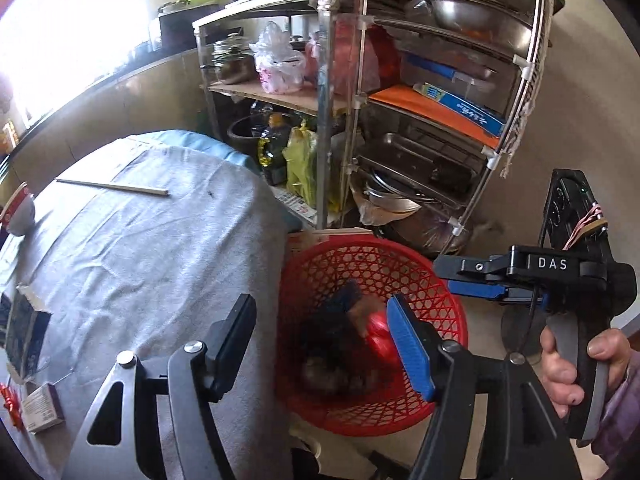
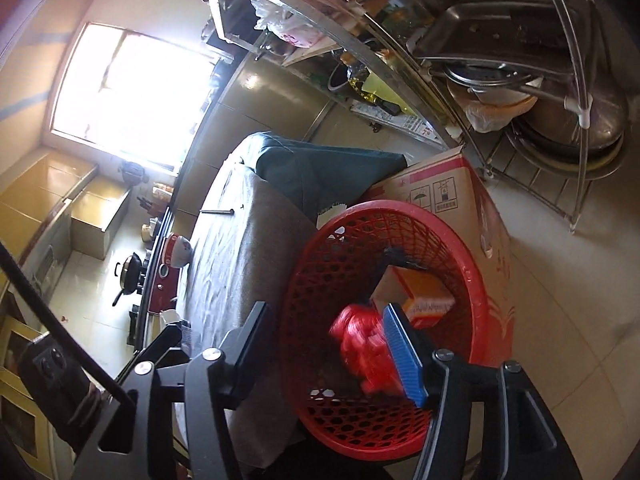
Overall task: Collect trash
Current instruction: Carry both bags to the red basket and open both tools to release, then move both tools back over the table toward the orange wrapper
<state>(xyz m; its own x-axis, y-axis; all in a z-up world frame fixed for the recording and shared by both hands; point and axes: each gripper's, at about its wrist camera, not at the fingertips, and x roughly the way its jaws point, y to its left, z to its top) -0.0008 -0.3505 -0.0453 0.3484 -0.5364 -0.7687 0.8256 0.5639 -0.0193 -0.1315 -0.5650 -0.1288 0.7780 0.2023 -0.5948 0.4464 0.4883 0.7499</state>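
Left hand-held gripper [image 1: 320,344] open and empty over red basket [image 1: 448,396]; right hand-held gripper [image 2: 324,350] open too.
On the table [image 1: 152,248] at left: torn blue carton [image 1: 24,336], small box [image 1: 42,408], chopsticks [image 1: 112,187]; likely light, crushable, pinch across flat sides. Red plastic wrapper [image 2: 362,350] already in basket, blurred, soft, slippery. Grey cloth covers table; cluttered metal rack [image 1: 400,120] at right, tiled kitchen floor.

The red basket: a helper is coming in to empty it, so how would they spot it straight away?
Find the table under the grey cloth, with the metal kitchen rack beyond it. On the floor between them, against a red and white carton, stands the red basket. It is the only round, open lattice-walled container there, with trash inside.
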